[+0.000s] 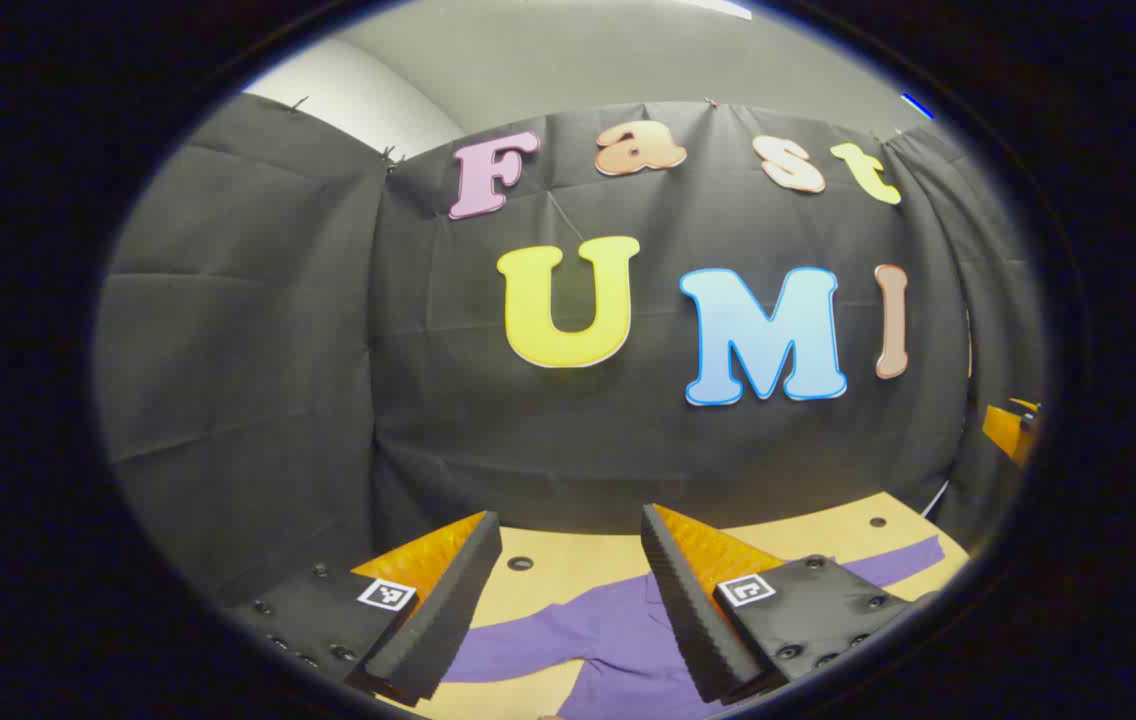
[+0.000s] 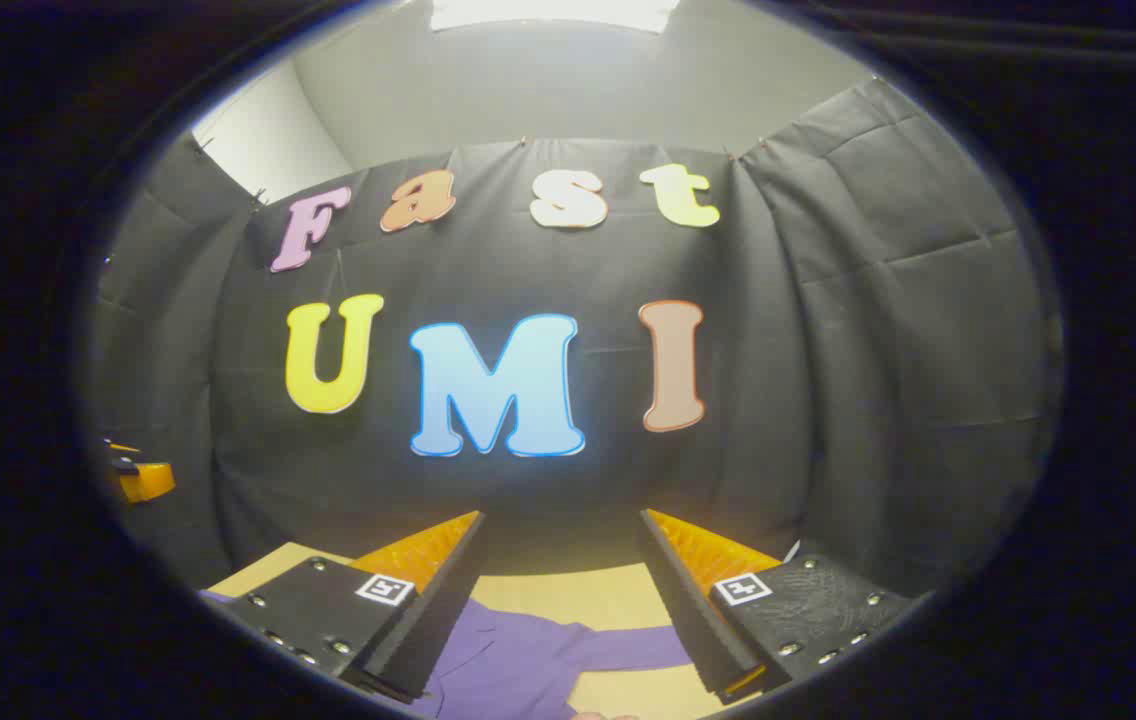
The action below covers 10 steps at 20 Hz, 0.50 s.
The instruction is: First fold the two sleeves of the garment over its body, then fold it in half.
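A purple garment (image 1: 618, 640) lies flat on the light wooden table (image 1: 568, 560), one sleeve (image 1: 893, 562) running off to the right in the left gripper view. My left gripper (image 1: 568, 530) hangs above it, open, with nothing between its fingers. The right gripper view shows the same purple garment (image 2: 518, 665) low down, a sleeve (image 2: 633, 648) reaching right across the table (image 2: 608, 595). My right gripper (image 2: 560, 525) is open above it and holds nothing. The orange body of the right gripper (image 1: 1010, 428) peeks in at the far right edge of the left gripper view, and that of the left gripper (image 2: 140, 478) at the far left of the right gripper view.
Black cloth walls (image 1: 258, 350) close in the booth behind and on both sides of the table. Small dark holes (image 1: 520, 563) dot the tabletop near its far edge.
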Each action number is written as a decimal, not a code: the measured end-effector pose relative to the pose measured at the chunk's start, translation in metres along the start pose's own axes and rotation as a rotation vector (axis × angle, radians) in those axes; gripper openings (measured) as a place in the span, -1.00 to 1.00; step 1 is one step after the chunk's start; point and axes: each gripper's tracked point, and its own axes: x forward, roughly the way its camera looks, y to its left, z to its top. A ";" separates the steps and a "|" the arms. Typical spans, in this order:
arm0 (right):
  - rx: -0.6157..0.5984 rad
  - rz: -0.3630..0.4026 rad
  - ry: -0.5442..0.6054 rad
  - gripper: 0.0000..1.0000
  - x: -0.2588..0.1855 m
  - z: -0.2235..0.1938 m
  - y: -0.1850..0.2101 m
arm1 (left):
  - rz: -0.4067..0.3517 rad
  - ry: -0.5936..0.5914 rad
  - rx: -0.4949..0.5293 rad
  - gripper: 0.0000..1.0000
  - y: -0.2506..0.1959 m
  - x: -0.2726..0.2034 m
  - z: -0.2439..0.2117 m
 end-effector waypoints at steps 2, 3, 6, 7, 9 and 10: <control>0.021 0.019 0.024 0.87 0.005 -0.007 -0.010 | -0.030 0.006 0.005 0.87 -0.030 -0.010 0.006; 0.048 -0.002 0.045 0.87 0.006 -0.010 -0.018 | -0.066 0.007 0.013 0.90 -0.044 -0.015 0.007; 0.130 -0.079 0.059 0.91 -0.001 -0.009 -0.028 | -0.142 0.003 0.073 0.97 -0.058 -0.013 0.014; 0.144 -0.095 0.043 0.91 -0.006 -0.005 -0.028 | -0.156 -0.013 0.079 1.00 -0.056 -0.011 0.020; 0.122 -0.093 0.028 0.91 -0.008 -0.003 -0.021 | -0.156 -0.036 0.059 1.00 -0.051 -0.005 0.031; 0.098 -0.085 0.033 0.92 -0.009 -0.006 -0.019 | -0.156 -0.032 0.033 1.00 -0.051 -0.003 0.030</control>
